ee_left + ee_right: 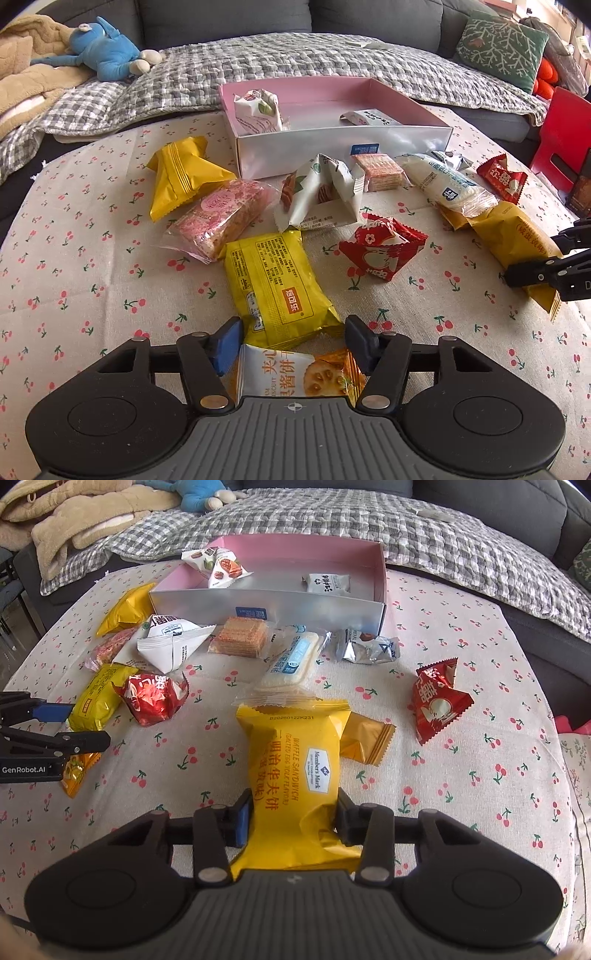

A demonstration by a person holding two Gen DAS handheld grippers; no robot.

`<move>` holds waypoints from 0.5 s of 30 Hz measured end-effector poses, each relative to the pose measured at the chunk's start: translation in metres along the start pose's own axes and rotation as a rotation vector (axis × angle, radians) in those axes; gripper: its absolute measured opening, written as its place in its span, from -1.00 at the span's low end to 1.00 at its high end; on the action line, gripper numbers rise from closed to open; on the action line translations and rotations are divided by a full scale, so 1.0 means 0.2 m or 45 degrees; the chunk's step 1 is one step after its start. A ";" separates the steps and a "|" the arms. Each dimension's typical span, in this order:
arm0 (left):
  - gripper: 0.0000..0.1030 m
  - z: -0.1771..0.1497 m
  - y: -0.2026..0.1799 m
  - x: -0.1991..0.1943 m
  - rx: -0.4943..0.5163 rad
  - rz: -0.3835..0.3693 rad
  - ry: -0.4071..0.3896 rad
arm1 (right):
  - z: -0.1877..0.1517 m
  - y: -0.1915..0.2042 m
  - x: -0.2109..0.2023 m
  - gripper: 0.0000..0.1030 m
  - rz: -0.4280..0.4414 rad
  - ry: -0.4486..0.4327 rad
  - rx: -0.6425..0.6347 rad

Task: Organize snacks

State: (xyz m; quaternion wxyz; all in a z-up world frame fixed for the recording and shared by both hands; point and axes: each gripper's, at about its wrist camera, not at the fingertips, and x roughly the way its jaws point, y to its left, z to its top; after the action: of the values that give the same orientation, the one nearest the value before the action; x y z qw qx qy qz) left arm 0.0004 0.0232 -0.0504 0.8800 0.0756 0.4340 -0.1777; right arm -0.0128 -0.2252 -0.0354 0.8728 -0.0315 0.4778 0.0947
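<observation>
The right gripper (293,821) has its fingers clamped on the sides of a yellow foil waffle-sandwich packet (295,771), which dents inward at the pads and lies at the 6 o'clock edge of the right wrist view, on the cherry-print cloth of the desk (480,664).

The left gripper (293,345) has its fingers around an orange-and-white jam biscuit packet (295,373) at 6 o'clock in the left wrist view; the blue pad touches the packet's left edge, but whether both pads press it I cannot tell.

Just beyond that packet lies a yellow foil biscuit packet with black print (273,284).

The open cardboard box with a pink inside and silver outer wall (266,598) stands at 12 o'clock on the desk. It holds a white pyramid-shaped packet (218,566) at its 9 o'clock end and a small grey-white packet (327,583) toward 3 o'clock.

Loose between box and grippers are a clear-wrapped white cracker bar (290,664), a clear-wrapped wafer block (242,637) and two red foil pouches (437,699).
</observation>
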 end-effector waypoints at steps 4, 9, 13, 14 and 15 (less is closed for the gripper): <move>-0.18 0.02 -0.01 -0.02 0.006 -0.007 0.024 | 0.01 -0.01 -0.01 -0.27 0.010 -0.008 0.014; -0.75 0.02 -0.02 -0.02 -0.014 -0.066 0.087 | 0.03 -0.01 -0.03 -0.27 0.022 -0.021 0.024; -0.84 0.02 -0.05 -0.05 0.010 -0.088 0.087 | 0.04 0.00 -0.05 -0.27 0.028 -0.038 0.027; -0.98 0.02 -0.06 -0.05 0.011 -0.098 0.085 | 0.04 0.00 -0.06 -0.27 0.031 -0.041 0.030; -0.98 0.03 -0.06 -0.05 0.011 -0.111 0.083 | 0.04 0.00 -0.06 -0.27 0.036 -0.042 0.032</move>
State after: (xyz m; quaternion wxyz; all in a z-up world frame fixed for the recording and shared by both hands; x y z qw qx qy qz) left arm -0.0066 0.0128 -0.0384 0.8565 0.0663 0.4645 -0.2152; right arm -0.0122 -0.2253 -0.0215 0.8795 -0.0122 0.4648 0.1013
